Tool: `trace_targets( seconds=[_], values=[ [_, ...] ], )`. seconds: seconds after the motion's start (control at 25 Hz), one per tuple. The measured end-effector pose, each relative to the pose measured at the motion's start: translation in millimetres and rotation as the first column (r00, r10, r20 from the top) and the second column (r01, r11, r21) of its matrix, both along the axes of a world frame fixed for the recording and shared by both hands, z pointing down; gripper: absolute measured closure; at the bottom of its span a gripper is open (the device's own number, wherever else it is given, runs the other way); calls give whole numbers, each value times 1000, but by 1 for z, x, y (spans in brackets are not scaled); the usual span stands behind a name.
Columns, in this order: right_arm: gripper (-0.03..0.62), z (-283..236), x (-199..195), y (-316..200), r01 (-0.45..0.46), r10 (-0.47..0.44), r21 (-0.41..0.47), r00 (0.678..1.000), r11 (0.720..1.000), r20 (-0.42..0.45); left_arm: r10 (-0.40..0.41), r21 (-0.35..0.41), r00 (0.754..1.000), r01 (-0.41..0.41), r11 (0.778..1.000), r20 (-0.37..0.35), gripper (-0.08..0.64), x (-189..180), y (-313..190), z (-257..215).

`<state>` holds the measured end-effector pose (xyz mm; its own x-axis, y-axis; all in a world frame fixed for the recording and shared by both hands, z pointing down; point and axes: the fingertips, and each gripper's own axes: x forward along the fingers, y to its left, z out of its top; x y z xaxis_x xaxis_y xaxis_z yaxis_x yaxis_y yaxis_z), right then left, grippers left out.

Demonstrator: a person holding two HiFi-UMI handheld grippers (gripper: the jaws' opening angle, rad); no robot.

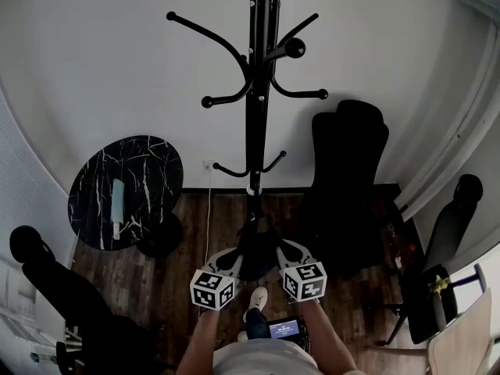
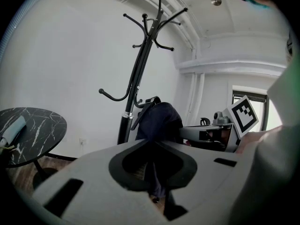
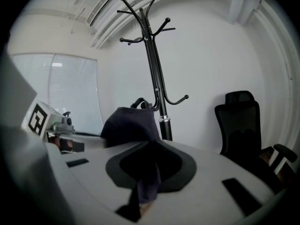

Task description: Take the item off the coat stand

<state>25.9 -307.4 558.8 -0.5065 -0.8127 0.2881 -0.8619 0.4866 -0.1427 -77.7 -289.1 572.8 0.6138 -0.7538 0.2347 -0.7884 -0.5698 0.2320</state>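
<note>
A person holds two tools low in front of the coat stand [image 1: 258,92]. The left gripper [image 1: 231,261] and the right gripper [image 1: 287,255] point toward each other, with a dark blue bag [image 1: 256,250] between them. In the left gripper view, the jaws are squeezed on a fold of the bag's cloth, and the cloth hangs down through the gap. In the right gripper view it is the same: the jaws pinch a bit of the cloth, and the rest of the bag bulges up in front. So each tool holds one side of the bag. The bag is down low, right by the black pole of the stand, near the floor [image 1: 180,280]. A black strap at the top of the bag is close to the stand's low hooks [image 1: 273,162], but it is too hard to see if it touches them. The top hooks have nothing on them. A round black table [image 1: 148,162] with white lines is on the left, with a pale thing [image 1: 117,200] lying on it. A black chair [image 1: 348,178] stands on the right by the white wall [image 1: 94,61].
</note>
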Motion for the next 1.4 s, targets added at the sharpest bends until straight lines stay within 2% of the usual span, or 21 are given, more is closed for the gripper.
trace_targets(
  seconds=[0.12,0.28,0.52,0.92,1.24,1.4],
  values=[
    [549,-3,-1,8,1,-1,6,1000,1000,14,0,6,1000,0,1000,-4,528,-1,7,-4],
    [549,-14,1,21,0,-2,24,996,1000,87,-4,23,1000,4,1000,-21,528,0,19,-14],
    [551,-25,12,40,-19,15,39,994,999,110,15,57,999,-13,998,-40,528,12,37,-25],
    [551,-22,5,57,35,-38,42,996,998,79,-7,30,1000,8,1000,-31,528,2,46,-22],
    [551,-19,-2,86,96,-99,51,994,994,56,-83,5,996,83,997,-39,528,0,82,-16],
    [551,-20,5,113,95,-97,48,994,994,47,-95,5,995,95,995,-34,528,8,109,-19]
  ],
)
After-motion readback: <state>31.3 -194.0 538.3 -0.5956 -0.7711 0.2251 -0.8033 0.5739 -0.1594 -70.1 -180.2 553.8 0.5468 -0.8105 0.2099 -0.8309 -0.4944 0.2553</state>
